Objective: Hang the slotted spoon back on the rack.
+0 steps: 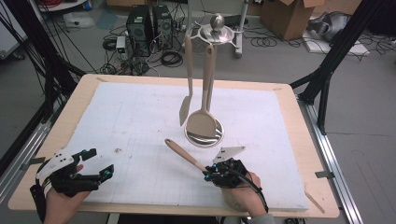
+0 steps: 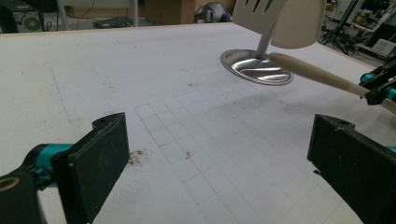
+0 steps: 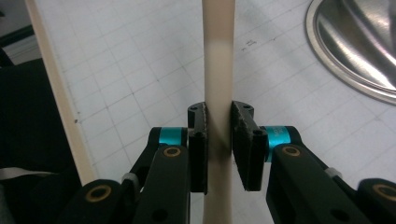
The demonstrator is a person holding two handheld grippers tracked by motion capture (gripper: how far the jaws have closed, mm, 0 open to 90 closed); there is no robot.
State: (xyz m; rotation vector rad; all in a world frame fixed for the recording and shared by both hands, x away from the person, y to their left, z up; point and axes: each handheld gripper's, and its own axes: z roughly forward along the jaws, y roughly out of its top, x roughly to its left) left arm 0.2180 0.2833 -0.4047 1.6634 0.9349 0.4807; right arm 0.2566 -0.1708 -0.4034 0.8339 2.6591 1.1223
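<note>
My right gripper (image 1: 206,173) (image 3: 219,116) is shut on a beige utensil handle (image 1: 183,154) (image 3: 218,56), near the table's front right. The handle slants up and to the left, clear of the mat, and its other end is hidden under the hand. The same handle (image 2: 313,72) crosses the left gripper view at right. My left gripper (image 1: 102,162) (image 2: 219,154) stands open at the front left, with only bare mat between its jaws. A round metal stand base (image 1: 204,135) (image 2: 257,70) (image 3: 359,51) sits at mid-table. Above it hang a slotted turner (image 1: 186,109) (image 2: 254,14) and a beige spoon (image 1: 201,122) (image 2: 299,23).
A white gridded mat (image 1: 140,126) covers the wooden table (image 1: 308,140). The stand's metal top (image 1: 215,30) holds the hanging utensils. Beyond the table lie computer towers (image 1: 149,23), cables and a cardboard box (image 1: 289,16). Black frame posts (image 1: 336,51) flank the table.
</note>
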